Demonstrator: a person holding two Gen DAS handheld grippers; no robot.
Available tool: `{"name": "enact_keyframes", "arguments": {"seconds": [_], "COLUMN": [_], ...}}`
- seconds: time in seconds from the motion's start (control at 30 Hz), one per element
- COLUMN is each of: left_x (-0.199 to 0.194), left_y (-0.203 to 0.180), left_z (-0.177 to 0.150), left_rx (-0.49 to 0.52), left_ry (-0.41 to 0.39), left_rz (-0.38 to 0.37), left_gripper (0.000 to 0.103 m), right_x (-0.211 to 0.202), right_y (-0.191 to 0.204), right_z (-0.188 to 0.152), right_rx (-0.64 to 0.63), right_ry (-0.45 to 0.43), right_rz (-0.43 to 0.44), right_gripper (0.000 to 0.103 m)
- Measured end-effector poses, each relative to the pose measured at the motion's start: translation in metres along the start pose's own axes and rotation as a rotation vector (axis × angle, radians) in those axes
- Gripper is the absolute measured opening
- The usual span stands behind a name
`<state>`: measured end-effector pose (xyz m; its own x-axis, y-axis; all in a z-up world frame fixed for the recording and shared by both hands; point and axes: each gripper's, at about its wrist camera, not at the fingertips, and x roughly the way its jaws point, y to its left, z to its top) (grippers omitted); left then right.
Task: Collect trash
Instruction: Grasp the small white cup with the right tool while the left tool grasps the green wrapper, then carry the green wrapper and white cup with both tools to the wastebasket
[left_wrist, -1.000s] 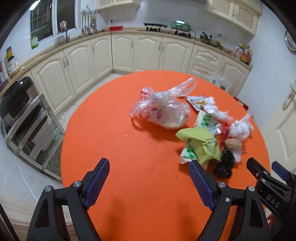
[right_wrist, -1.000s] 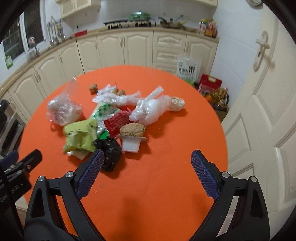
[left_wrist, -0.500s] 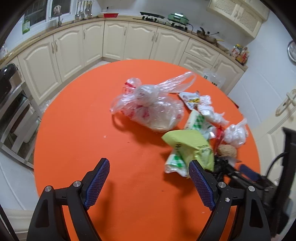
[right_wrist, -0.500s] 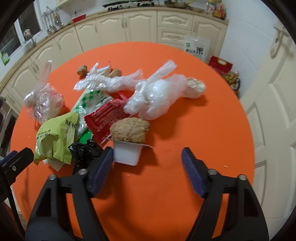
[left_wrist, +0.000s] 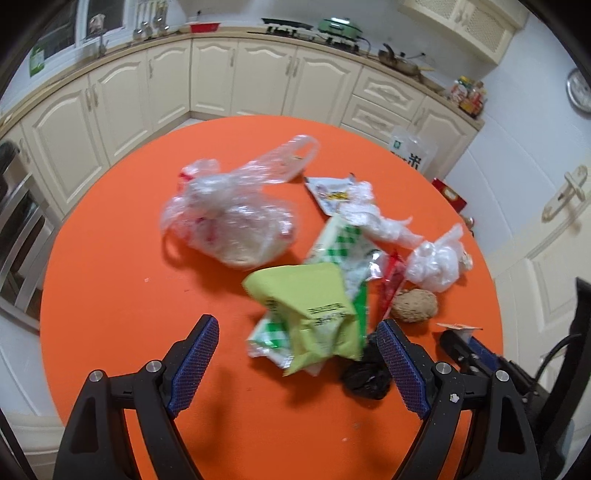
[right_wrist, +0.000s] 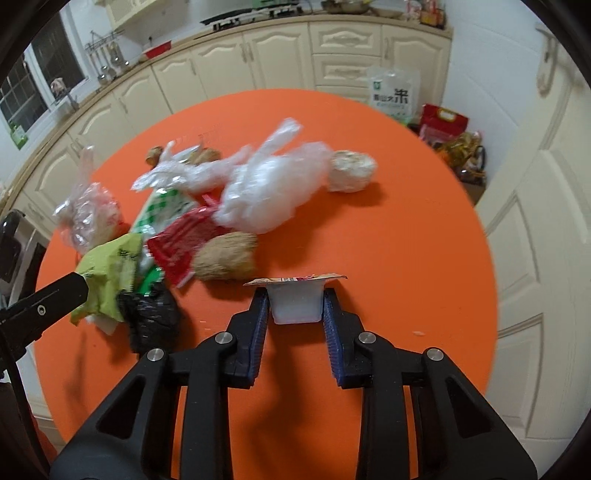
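A pile of trash lies on the round orange table (left_wrist: 110, 258). My right gripper (right_wrist: 295, 306) is shut on a small white plastic cup (right_wrist: 295, 301) with a peeled foil lid. Behind it lie a brown lump (right_wrist: 225, 256), a red wrapper (right_wrist: 181, 245), a white plastic bag (right_wrist: 269, 195) and a black bag (right_wrist: 151, 317). My left gripper (left_wrist: 295, 350) is open above the table, its jaws on either side of a yellow-green packet (left_wrist: 310, 310). A clear bag (left_wrist: 229, 221) of scraps lies beyond. The right gripper and cup (left_wrist: 458, 328) show at the right of the left wrist view.
Cream kitchen cabinets (left_wrist: 258, 77) curve round behind the table. A door (right_wrist: 546, 221) stands to the right, with bags (right_wrist: 443, 122) on the floor beside it. A round pale cake (right_wrist: 351, 170) sits on the table's far right. The left gripper's arm (right_wrist: 40, 306) shows in the right wrist view.
My right gripper has moved in and shut on the white cup. My left gripper has moved forward towards the yellow-green packet and stays open.
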<state>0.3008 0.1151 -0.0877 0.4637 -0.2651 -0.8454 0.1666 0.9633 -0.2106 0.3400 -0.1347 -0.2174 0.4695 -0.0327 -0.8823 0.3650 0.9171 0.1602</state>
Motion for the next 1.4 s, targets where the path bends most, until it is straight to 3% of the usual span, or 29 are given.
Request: {"name": "enact_keyframes", "arguments": {"seconds": [0.17,0.33,0.4,0.5,0.57,0.7,0.97,1.4], "left_x": [0.02,0.037,0.039,0.037,0.033,0.025,0.004,-0.027], "left_y": [-0.014,-0.01,-0.005,0.007,0.017,0.025,0.01,0.002], "left_z": [0.0,-0.009,-0.008,-0.007,-0.007,-0.012,-0.023,-0.051], "left_rx": [0.01,-0.043,-0.068,-0.12,-0.161,-0.189,-0.131,-0.099], "left_ry": [0.023,0.058,0.061,0.046,0.029,0.009,-0.026,-0.058], "left_rz": [-0.008,0.019,-0.004,-0.016,-0.046,-0.064,-0.03,-0.054], "left_gripper": [0.084,0.081,0.072,0.05,0.044,0.042,0.038,0.03], "right_x": [-0.004,0.001,0.005,0.01,0.01,0.01,-0.004,-0.042], "right_y": [-0.015,-0.018,-0.017,-0.015,-0.013,-0.012,-0.011,-0.005], "right_z": [0.007,0.014,0.016,0.016,0.016,0.016,0.01,-0.012], "right_rx": [0.005,0.02,0.015,0.004,0.002,0.0,0.001,-0.001], "right_ry": [-0.019,-0.01,0.002,0.013,0.012,0.014,-0.012,-0.076], "right_rz": [-0.034,-0.027,-0.029,-0.026,-0.024,-0.021,-0.007,0.018], "right_gripper": [0.027,0.028,0.028,0.028,0.028,0.028,0.027,0.027]}}
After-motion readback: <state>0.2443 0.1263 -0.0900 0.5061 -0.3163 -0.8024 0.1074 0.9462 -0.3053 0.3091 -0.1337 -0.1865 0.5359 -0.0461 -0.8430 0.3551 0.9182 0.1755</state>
